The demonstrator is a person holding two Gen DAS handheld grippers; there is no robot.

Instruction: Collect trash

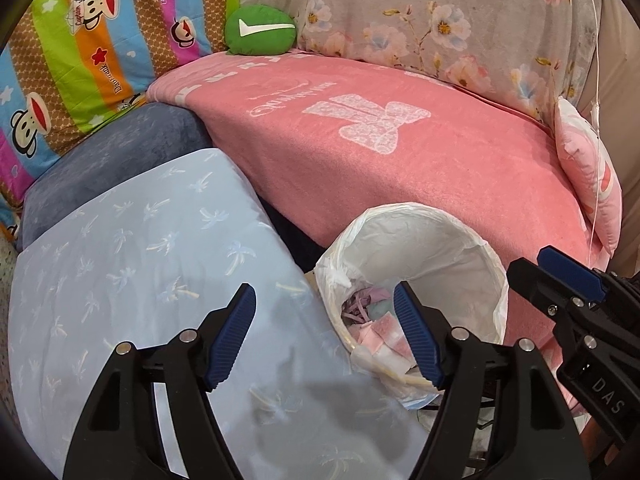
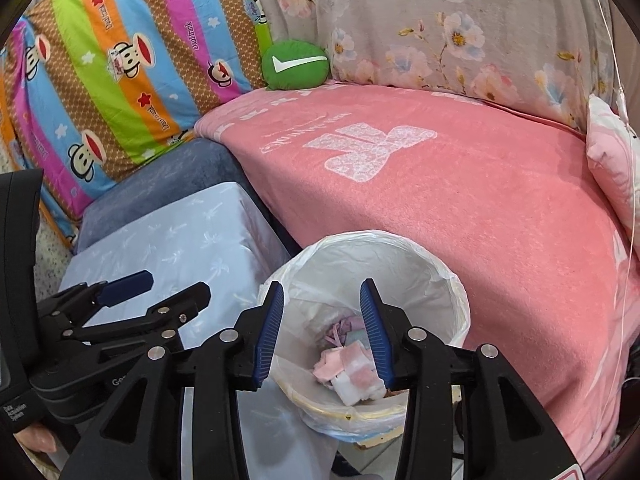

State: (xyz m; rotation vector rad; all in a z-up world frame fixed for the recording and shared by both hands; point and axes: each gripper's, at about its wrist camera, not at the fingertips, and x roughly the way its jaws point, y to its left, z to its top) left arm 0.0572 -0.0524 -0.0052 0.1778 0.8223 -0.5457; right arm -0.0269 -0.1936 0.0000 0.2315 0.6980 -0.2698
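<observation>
A round bin lined with a white bag (image 1: 472,240) (image 2: 400,248) stands against the pink-covered couch seat. Pink, white and pale paper scraps (image 1: 384,332) (image 2: 352,368) lie at its bottom. My left gripper (image 1: 324,320) is open and empty, above the light blue cushion (image 1: 152,248) and the bin's left edge. My right gripper (image 2: 322,320) is open and empty, held over the bin's mouth. Each gripper shows in the other's view: the right (image 1: 568,276), the left (image 2: 140,288).
A pink blanket (image 1: 400,152) (image 2: 460,200) covers the seat. A green round cushion (image 1: 260,30) (image 2: 296,65) sits at the back. A striped cartoon pillow (image 1: 80,60) is at left, a floral cover (image 1: 440,12) behind, a pink pillow (image 1: 588,172) at right, a blue-grey cushion (image 1: 120,148).
</observation>
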